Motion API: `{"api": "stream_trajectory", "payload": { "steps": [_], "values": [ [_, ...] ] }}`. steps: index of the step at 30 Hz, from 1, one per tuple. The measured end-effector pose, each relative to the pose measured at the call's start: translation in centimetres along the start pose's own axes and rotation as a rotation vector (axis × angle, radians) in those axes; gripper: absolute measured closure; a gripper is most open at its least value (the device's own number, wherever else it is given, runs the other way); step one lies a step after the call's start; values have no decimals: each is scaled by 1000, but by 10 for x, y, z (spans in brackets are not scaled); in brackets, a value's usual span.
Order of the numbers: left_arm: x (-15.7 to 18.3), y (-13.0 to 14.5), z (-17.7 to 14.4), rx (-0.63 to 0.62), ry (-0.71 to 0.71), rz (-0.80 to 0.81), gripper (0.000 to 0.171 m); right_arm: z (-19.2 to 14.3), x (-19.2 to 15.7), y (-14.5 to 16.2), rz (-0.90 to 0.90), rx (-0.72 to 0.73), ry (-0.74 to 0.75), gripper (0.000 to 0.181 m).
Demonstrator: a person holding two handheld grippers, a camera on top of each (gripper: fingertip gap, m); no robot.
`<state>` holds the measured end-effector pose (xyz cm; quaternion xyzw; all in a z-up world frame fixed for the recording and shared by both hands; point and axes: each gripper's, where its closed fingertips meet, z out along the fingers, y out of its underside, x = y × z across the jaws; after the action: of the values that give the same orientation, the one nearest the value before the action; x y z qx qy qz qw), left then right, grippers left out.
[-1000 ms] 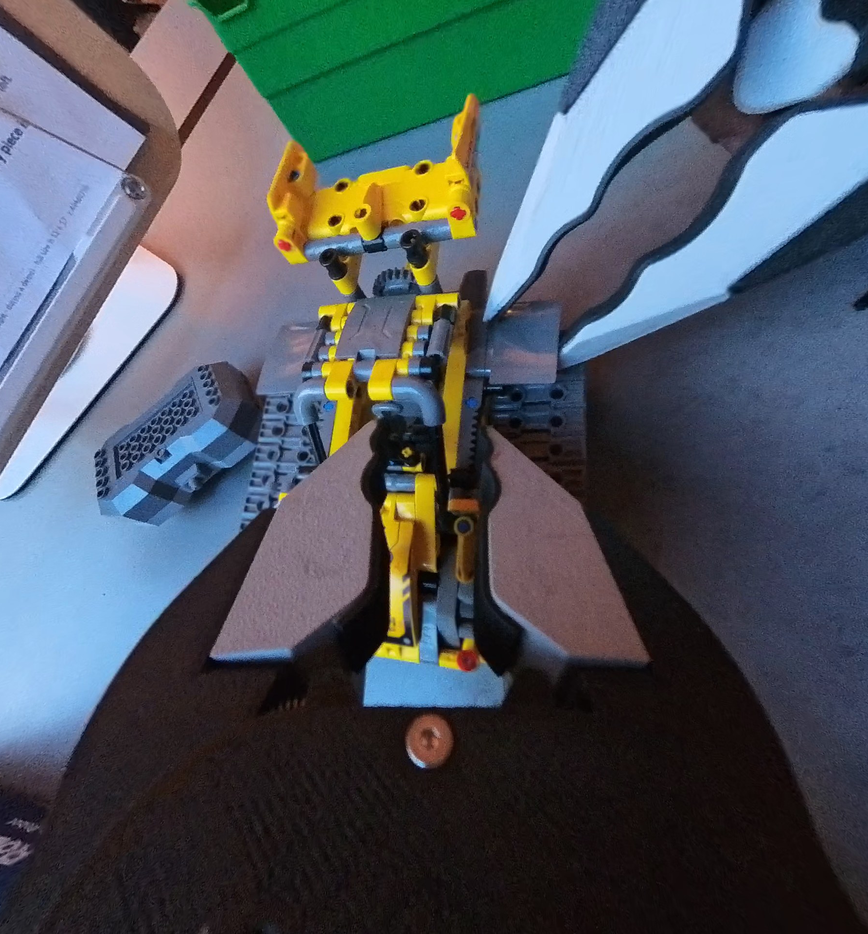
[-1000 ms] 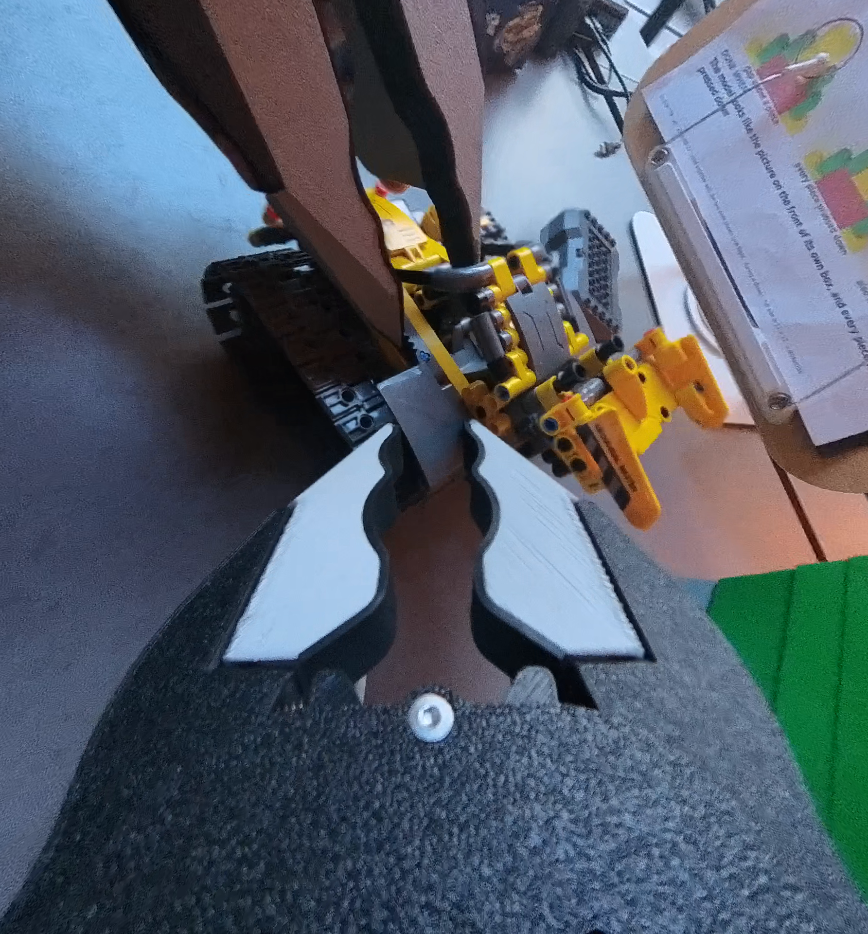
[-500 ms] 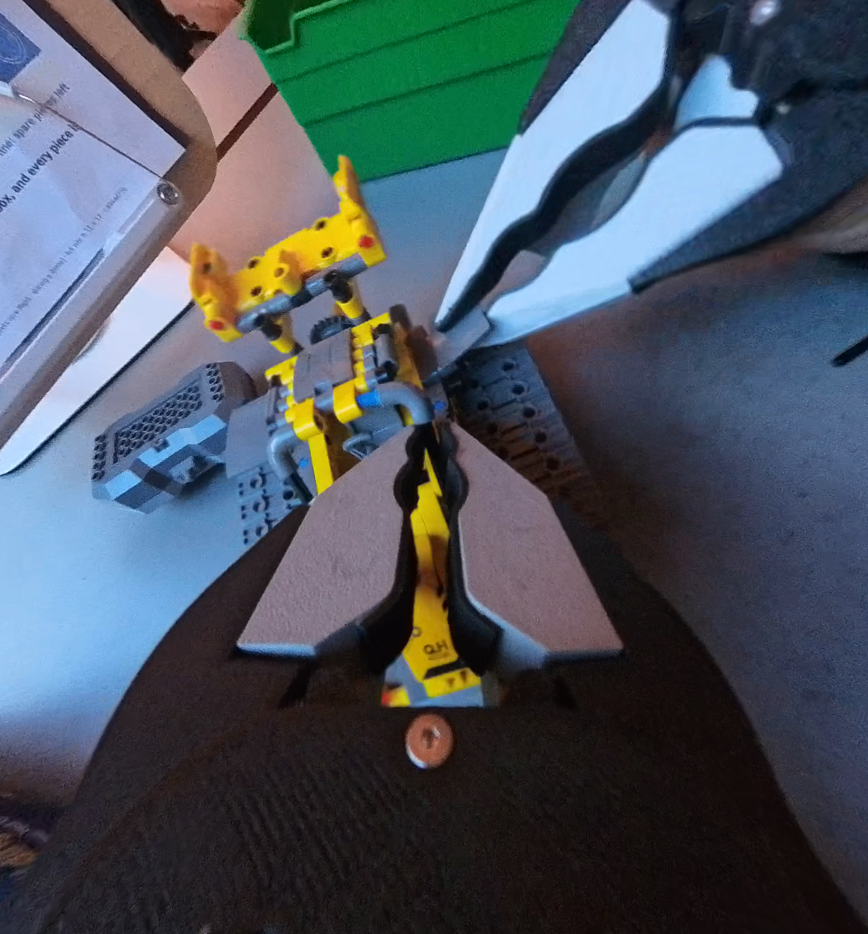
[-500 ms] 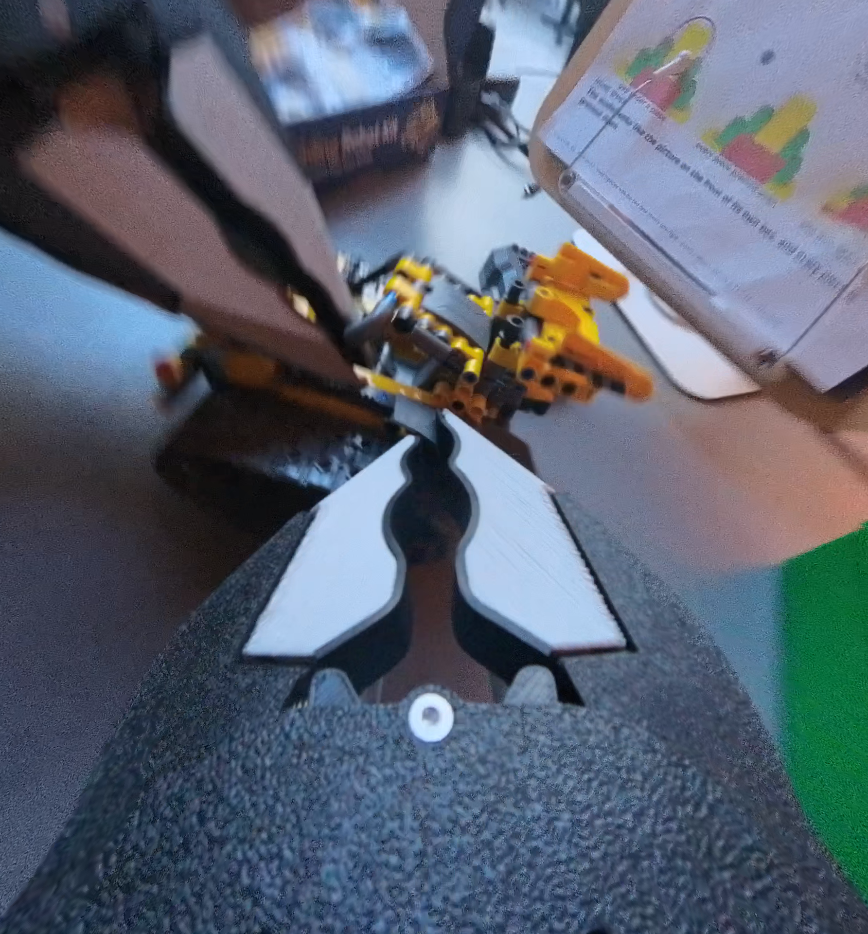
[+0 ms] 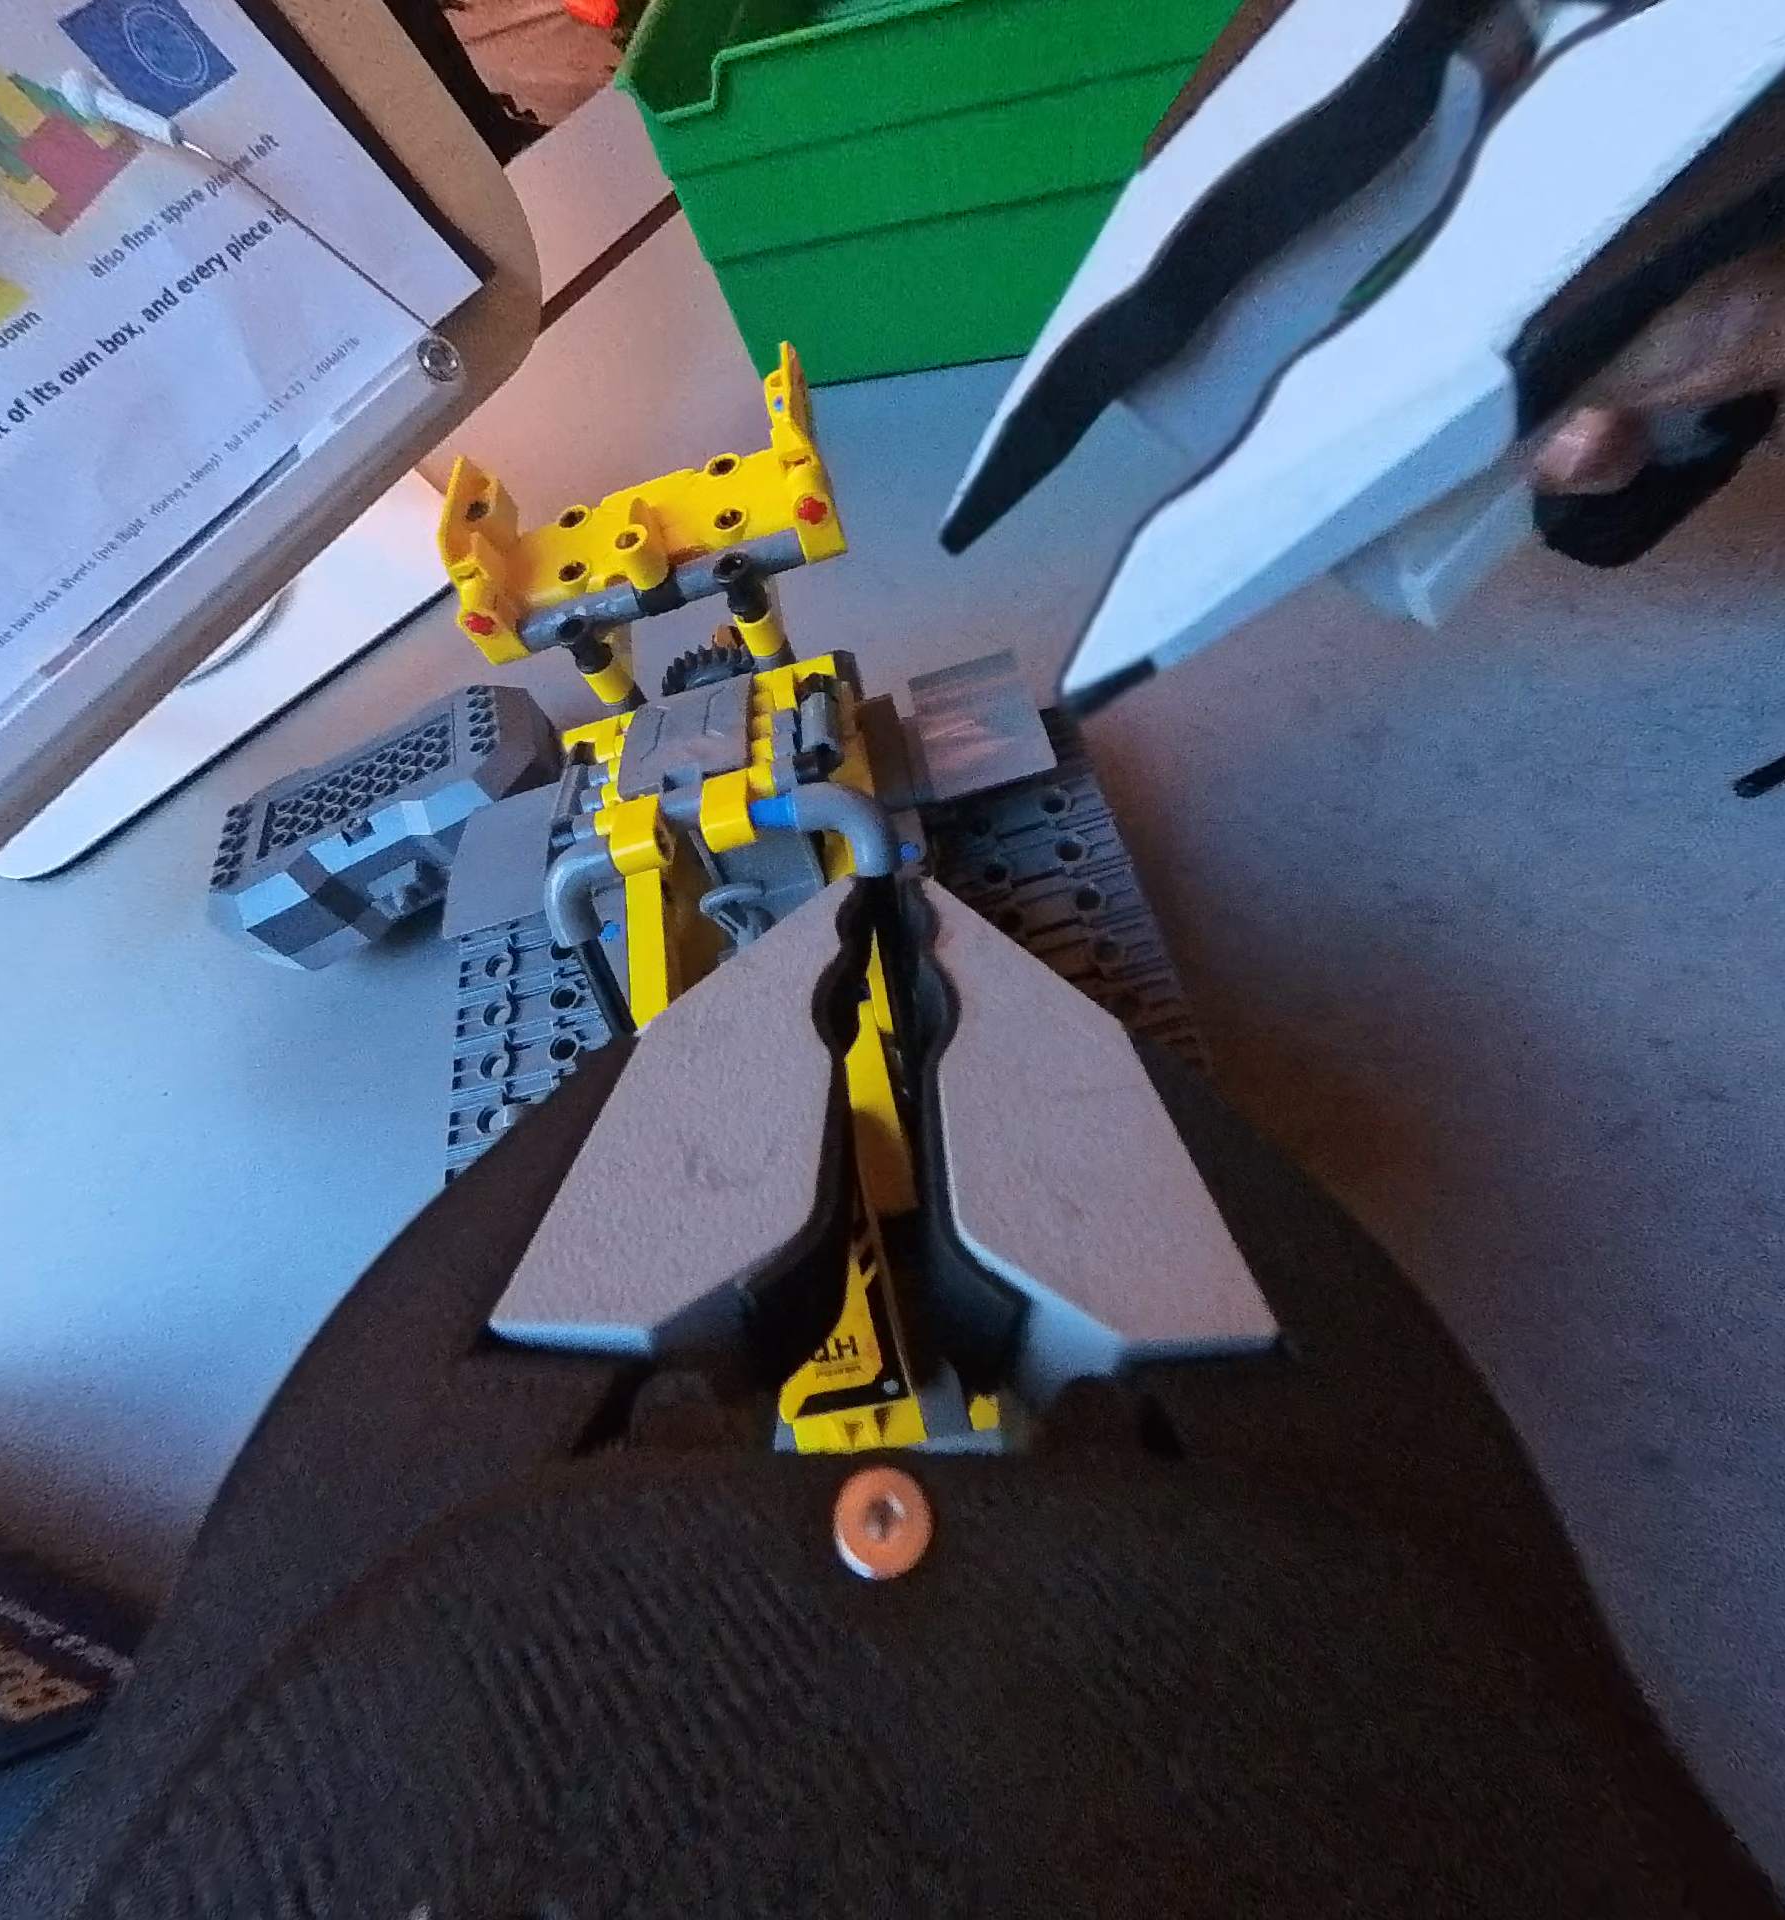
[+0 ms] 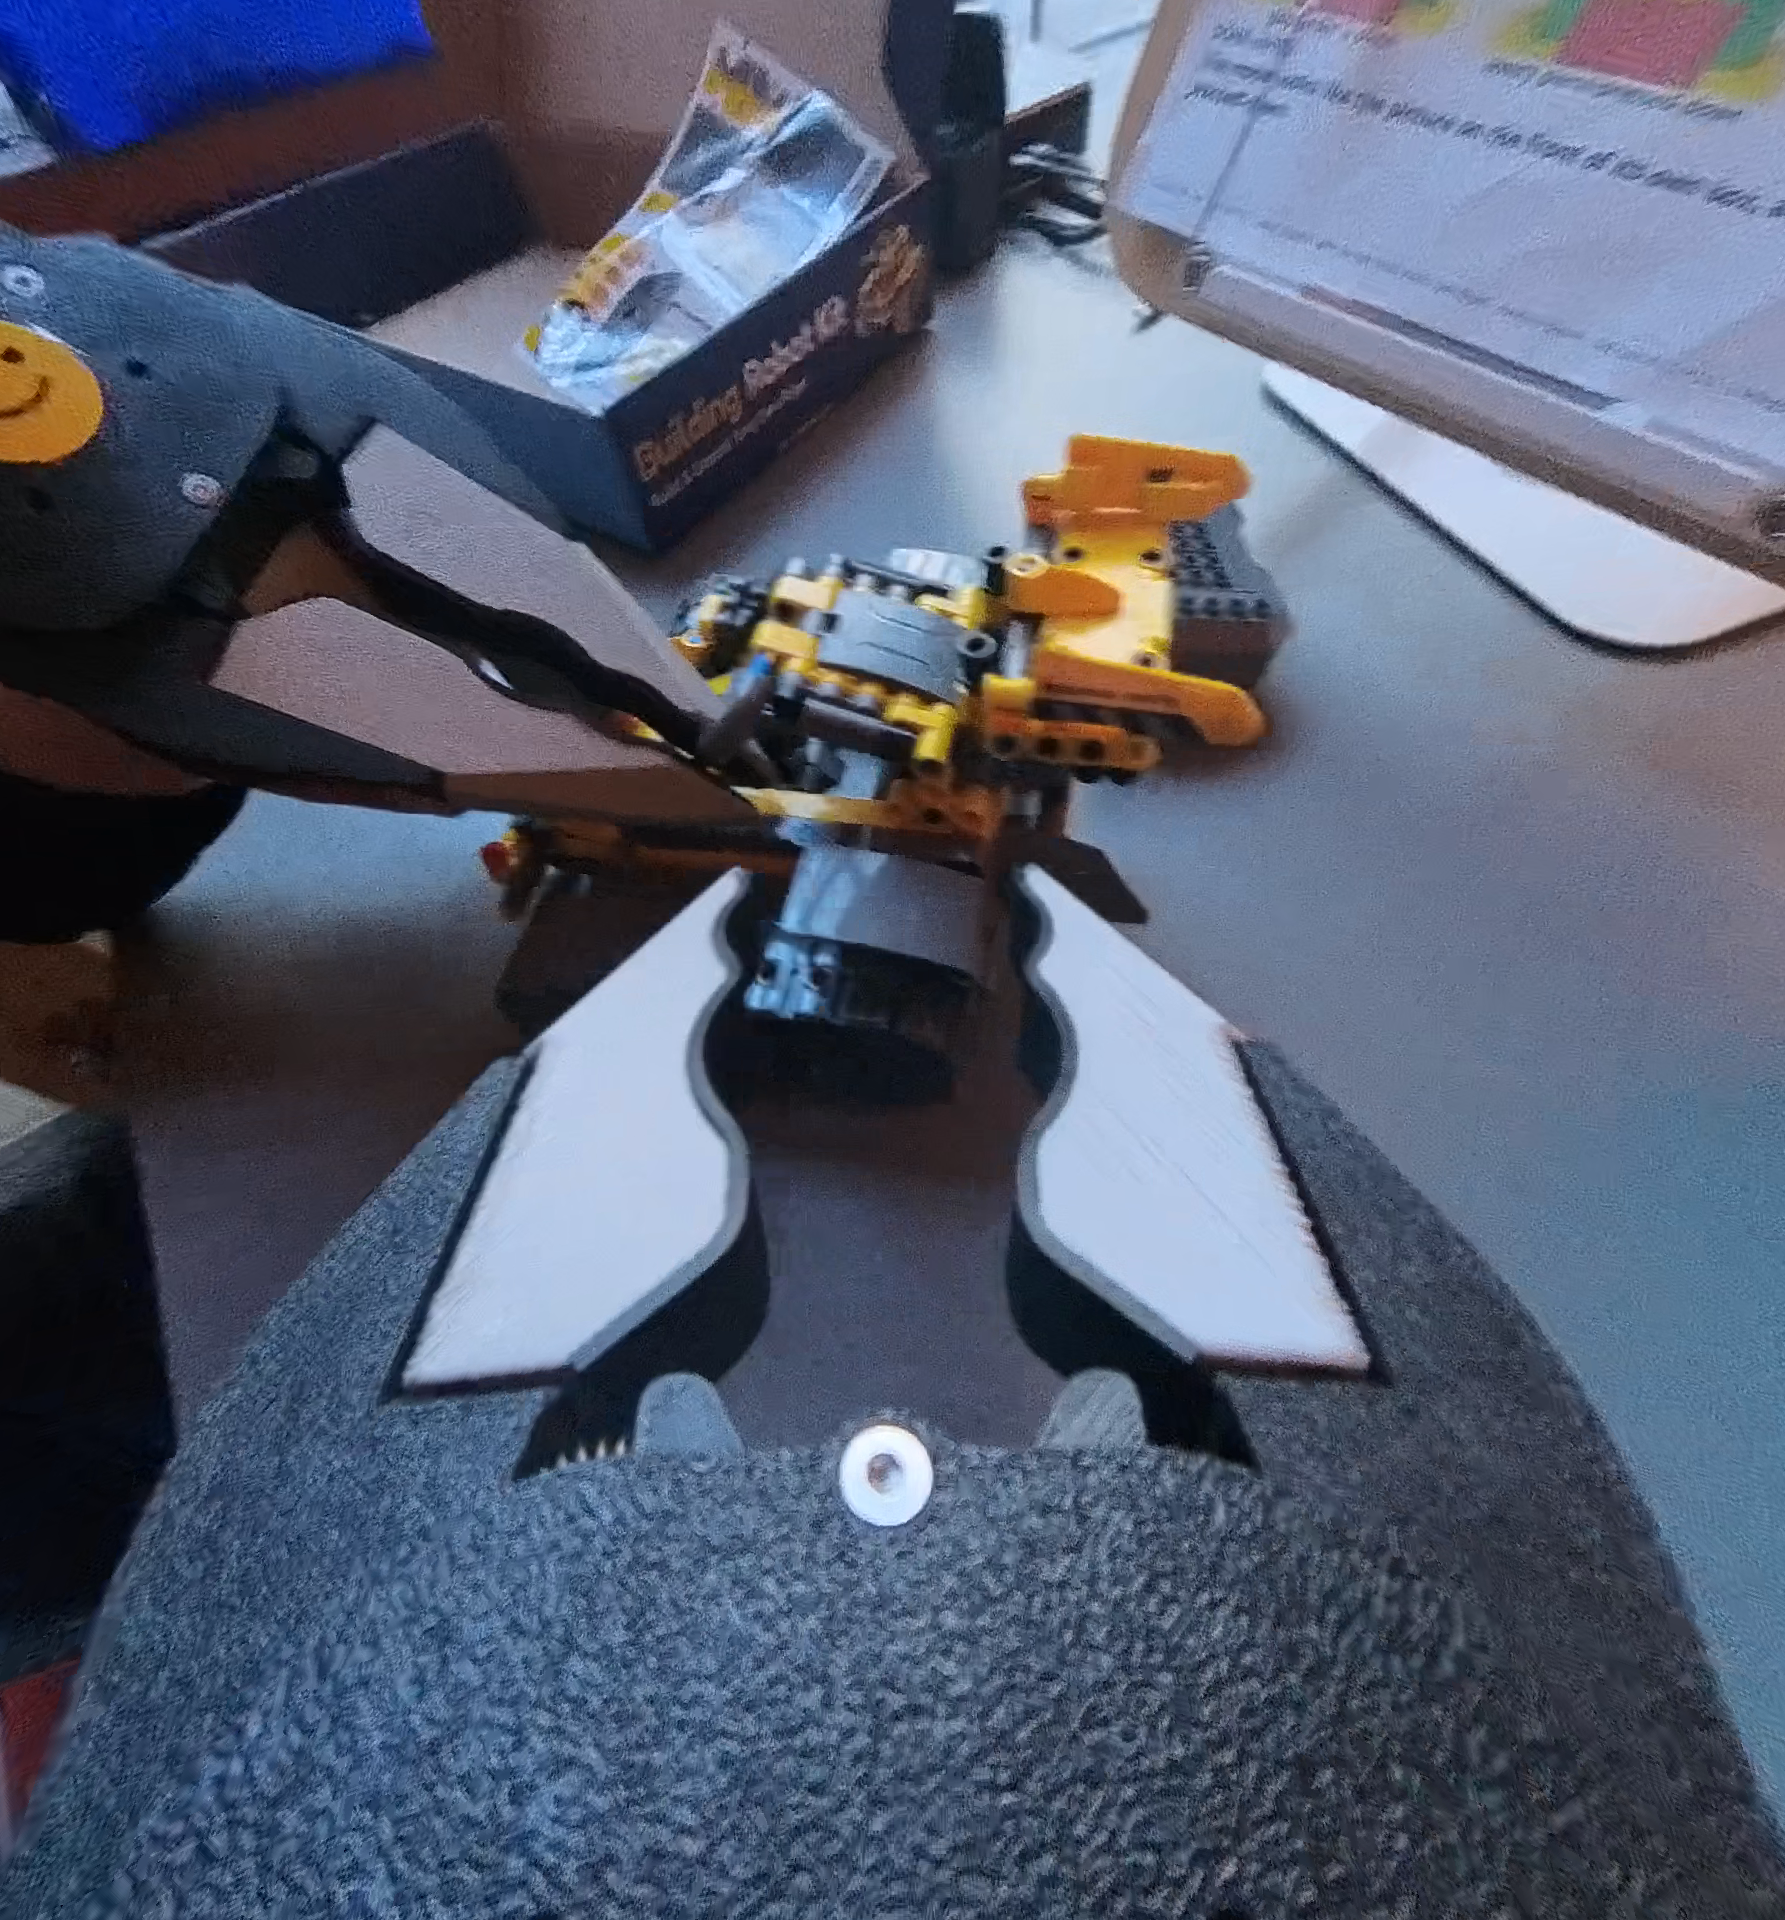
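A yellow and grey brick-built tracked vehicle (image 5: 722, 790) stands on the grey table. My left gripper (image 5: 883, 909), with brown fingers, is shut on the yellow beam (image 5: 872, 1132) along the vehicle's rear top. In the right wrist view the left gripper (image 6: 732, 769) reaches in from the left onto the vehicle (image 6: 929, 686). My right gripper (image 6: 883, 894), with white fingers, is open, its tips either side of the vehicle's grey side panel (image 6: 888, 914) without holding it. In the left wrist view the right gripper (image 5: 1013, 613) hovers just above and right of the vehicle.
A grey brick bucket piece (image 5: 379, 831) lies left of the vehicle. A green bin (image 5: 898, 156) stands behind it. A printed sheet in a stand (image 5: 140, 312) is at the back left. A dark box holding a plastic bag (image 6: 763, 343) sits beyond the left gripper. There is about 5 cm between the tips of the two grippers. The grey brick bucket piece (image 5: 379, 831) is about equally far from each gripper, around 15 cm.
My left gripper has closed from a wide hold to shut on the yellow beam. My right gripper has let go of the grey side panel, opened and drawn back.
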<state>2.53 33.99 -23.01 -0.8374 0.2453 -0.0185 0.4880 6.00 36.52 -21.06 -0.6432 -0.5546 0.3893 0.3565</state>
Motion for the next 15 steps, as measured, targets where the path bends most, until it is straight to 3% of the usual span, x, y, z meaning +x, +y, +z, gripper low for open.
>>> {"api": "stream_trajectory", "payload": {
  "steps": [2, 4, 6, 8, 11, 15],
  "values": [
    [4, -1, -2, 5, 23, -23, 169, 8, -8, 1, 9, -43, -15, 115],
    [7, -5, -8, 22, 54, -60, 160, 22, 1, 17, 18, -177, 34, 98],
    [8, -16, -17, 58, 78, -89, 144, 35, -6, 34, 73, -295, -39, 109],
    [5, -12, -17, 3, 63, -64, 136, 40, -8, 33, 87, -285, -73, 123],
    [6, 2, -3, -59, 38, 5, 164, 39, -16, 34, 76, -267, -107, 124],
    [15, -2, -4, 9, 99, 27, 166, 33, -20, 33, 176, -209, -195, 125]
  ]
}}
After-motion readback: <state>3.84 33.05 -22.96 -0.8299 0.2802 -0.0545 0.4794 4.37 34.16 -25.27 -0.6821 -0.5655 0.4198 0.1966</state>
